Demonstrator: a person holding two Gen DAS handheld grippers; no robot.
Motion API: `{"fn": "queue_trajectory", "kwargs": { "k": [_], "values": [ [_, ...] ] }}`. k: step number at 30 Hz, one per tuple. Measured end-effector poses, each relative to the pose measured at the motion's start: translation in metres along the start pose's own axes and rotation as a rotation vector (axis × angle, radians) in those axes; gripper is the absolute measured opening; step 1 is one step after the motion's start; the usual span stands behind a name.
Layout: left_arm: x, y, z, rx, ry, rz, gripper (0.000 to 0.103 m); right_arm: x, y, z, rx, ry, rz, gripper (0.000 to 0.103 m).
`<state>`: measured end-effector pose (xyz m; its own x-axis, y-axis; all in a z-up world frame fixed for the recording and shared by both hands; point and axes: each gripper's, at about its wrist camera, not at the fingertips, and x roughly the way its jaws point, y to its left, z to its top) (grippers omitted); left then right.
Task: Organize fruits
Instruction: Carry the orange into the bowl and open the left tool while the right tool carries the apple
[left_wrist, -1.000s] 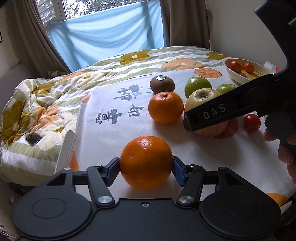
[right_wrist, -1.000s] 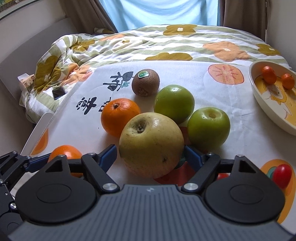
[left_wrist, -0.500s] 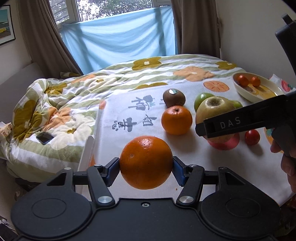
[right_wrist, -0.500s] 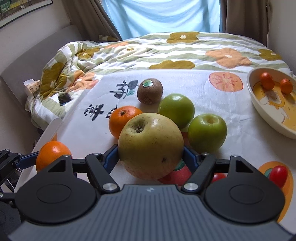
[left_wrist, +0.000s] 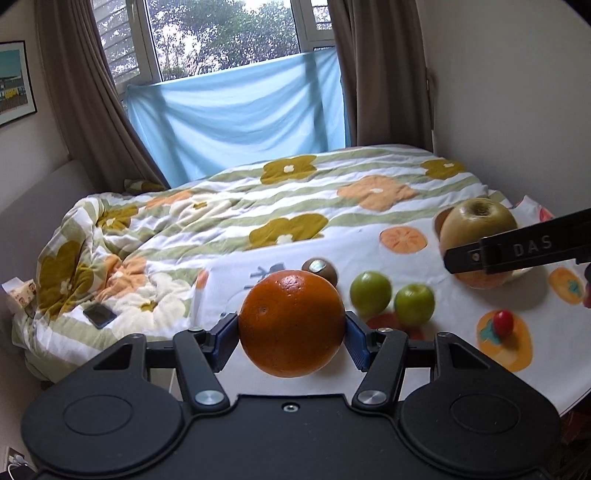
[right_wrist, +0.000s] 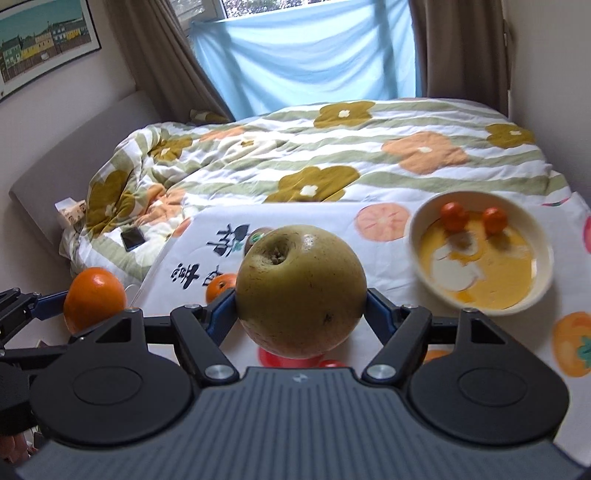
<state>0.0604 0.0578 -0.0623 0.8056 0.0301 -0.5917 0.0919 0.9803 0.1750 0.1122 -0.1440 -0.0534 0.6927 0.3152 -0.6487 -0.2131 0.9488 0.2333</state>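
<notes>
My left gripper (left_wrist: 291, 332) is shut on a large orange (left_wrist: 291, 321) and holds it in the air above the near left of the white fruit-print cloth (left_wrist: 461, 369). My right gripper (right_wrist: 301, 308) is shut on a big yellow-green pear (right_wrist: 301, 288), lifted above the cloth; it shows at the right of the left wrist view (left_wrist: 478, 225). On the cloth lie two green apples (left_wrist: 370, 291) (left_wrist: 414, 304), a kiwi (left_wrist: 319, 269), a cherry tomato (left_wrist: 503, 323) and a second orange (right_wrist: 221, 286). A cream bowl (right_wrist: 532, 295) holds two small orange-red fruits (right_wrist: 453, 216).
The cloth covers a table beside a bed with a flowered quilt (left_wrist: 221, 221). A phone (left_wrist: 99, 315) lies on the quilt at the left. A wall stands at the right, curtains and a window behind.
Both grippers have risen well above the cloth with their fruit. The right gripper has moved toward the bowl, which now sits closer in its view.
</notes>
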Motion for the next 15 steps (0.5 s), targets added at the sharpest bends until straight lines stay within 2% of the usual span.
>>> {"fn": "queue_trajectory", "kwargs": {
  "k": [7, 15],
  "values": [
    [-0.004, -0.050, 0.029, -0.021, -0.016, -0.048, 0.064, -0.034, -0.067, 0.016, 0.002, -0.024, -0.050, 0.088],
    [0.022, -0.114, 0.056, -0.036, -0.004, -0.114, 0.064, -0.045, -0.148, 0.031, 0.015, -0.029, -0.097, 0.088]
  ]
}}
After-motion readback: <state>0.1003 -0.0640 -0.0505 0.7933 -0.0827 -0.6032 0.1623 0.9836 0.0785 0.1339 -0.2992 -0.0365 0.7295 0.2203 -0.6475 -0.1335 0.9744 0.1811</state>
